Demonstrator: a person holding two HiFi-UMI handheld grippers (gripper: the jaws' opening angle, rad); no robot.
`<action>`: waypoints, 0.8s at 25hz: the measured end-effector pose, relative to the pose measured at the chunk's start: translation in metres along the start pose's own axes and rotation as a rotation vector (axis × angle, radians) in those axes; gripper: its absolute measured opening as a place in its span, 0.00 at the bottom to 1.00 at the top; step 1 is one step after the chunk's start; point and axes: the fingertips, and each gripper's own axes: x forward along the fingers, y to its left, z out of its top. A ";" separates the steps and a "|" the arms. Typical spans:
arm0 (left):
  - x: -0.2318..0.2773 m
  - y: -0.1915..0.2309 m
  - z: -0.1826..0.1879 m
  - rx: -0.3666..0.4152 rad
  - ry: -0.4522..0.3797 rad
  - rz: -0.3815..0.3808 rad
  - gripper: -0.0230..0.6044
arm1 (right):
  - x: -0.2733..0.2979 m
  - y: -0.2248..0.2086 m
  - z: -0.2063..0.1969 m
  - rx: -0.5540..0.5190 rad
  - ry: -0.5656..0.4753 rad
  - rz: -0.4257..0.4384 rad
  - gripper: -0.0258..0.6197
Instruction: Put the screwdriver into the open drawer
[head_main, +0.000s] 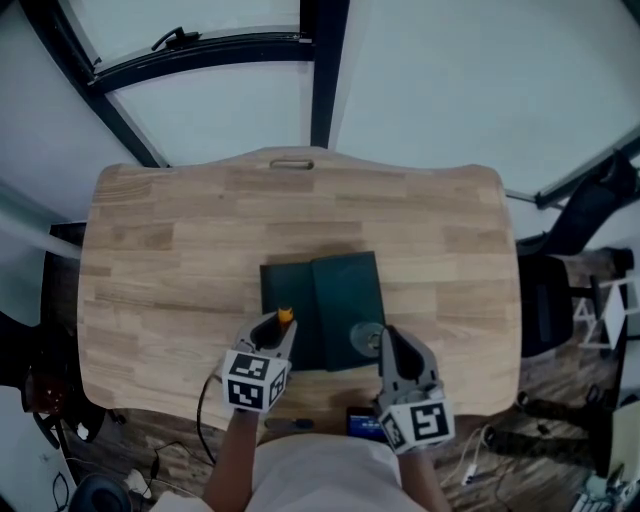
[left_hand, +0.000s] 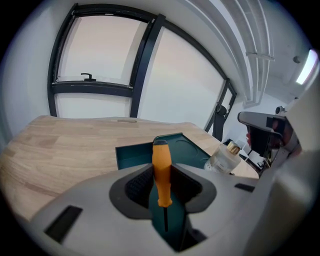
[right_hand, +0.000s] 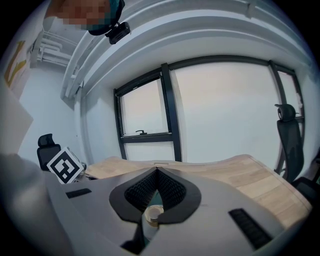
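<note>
My left gripper (head_main: 279, 328) (left_hand: 162, 176) is shut on an orange-handled screwdriver (head_main: 286, 315) (left_hand: 161, 170). Its handle points away from me and its dark shaft runs back between the jaws. It hangs over the near edge of a dark green box (head_main: 350, 295) (left_hand: 190, 146), whose open drawer (head_main: 288, 298) (left_hand: 131, 155) is on the left side. My right gripper (head_main: 386, 340) (right_hand: 157, 172) has its tips together beside a small glass bottle (head_main: 366, 338) (left_hand: 225, 157) with a gold cap (right_hand: 152, 215). The bottle stands on the box's near right corner with no fingers around it.
The box sits mid-table on a light wooden tabletop (head_main: 180, 250) with a slot handle (head_main: 290, 163) at its far edge. A black chair (head_main: 590, 210) stands off the right side. Cables lie on the floor at the lower left (head_main: 150, 465).
</note>
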 end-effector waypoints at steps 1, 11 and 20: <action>0.001 0.000 -0.002 -0.001 0.007 -0.003 0.21 | 0.000 -0.001 -0.001 0.002 0.002 -0.002 0.04; 0.018 -0.006 -0.013 0.003 0.067 -0.019 0.21 | 0.006 0.000 -0.005 -0.014 0.009 -0.002 0.04; 0.032 -0.001 -0.021 -0.039 0.117 -0.001 0.21 | 0.009 -0.002 -0.005 -0.023 -0.003 -0.005 0.04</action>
